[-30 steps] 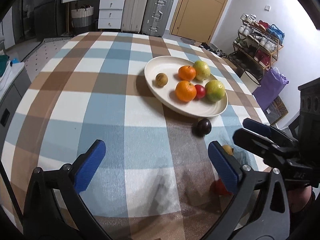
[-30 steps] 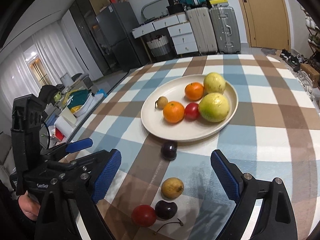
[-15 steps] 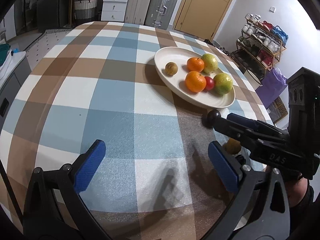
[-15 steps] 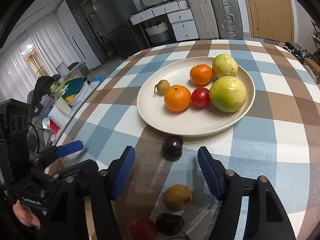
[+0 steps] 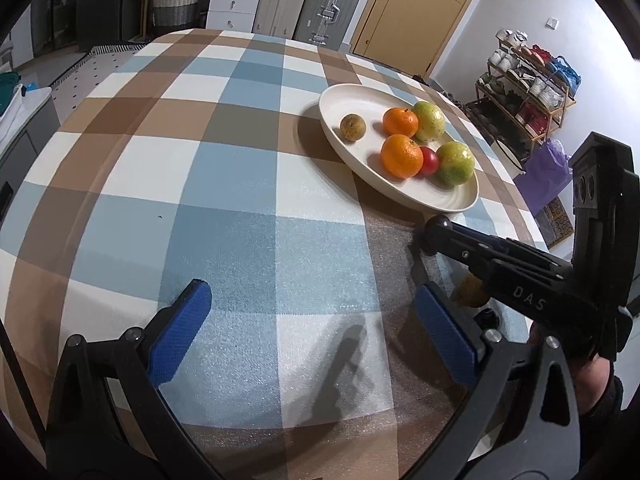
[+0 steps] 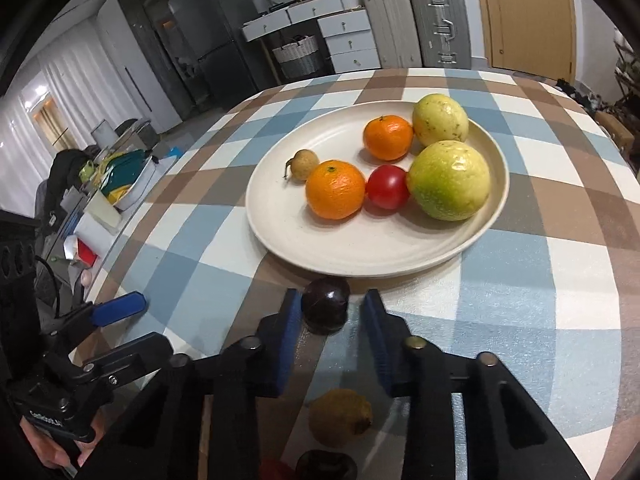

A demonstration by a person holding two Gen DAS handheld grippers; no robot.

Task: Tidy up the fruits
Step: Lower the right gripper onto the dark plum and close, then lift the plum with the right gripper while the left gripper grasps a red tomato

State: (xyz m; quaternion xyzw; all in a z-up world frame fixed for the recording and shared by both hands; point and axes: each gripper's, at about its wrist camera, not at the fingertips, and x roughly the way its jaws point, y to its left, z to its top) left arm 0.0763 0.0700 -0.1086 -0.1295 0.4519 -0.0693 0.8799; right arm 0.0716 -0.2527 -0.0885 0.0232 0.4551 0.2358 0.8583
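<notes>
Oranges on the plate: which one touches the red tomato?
The nearer orange, beside the small brown fruit, touches the tomato; the farther orange does not.

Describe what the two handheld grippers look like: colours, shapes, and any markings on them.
Both are black frames with two fingers, each ending in a ribbed blue pad and carrying round silver bolts. The left gripper shows its pads wide and flat. The right gripper bears white letters "DAS" on its side, seen in the left wrist view. A dark sleeve cuff shows behind it.
</notes>
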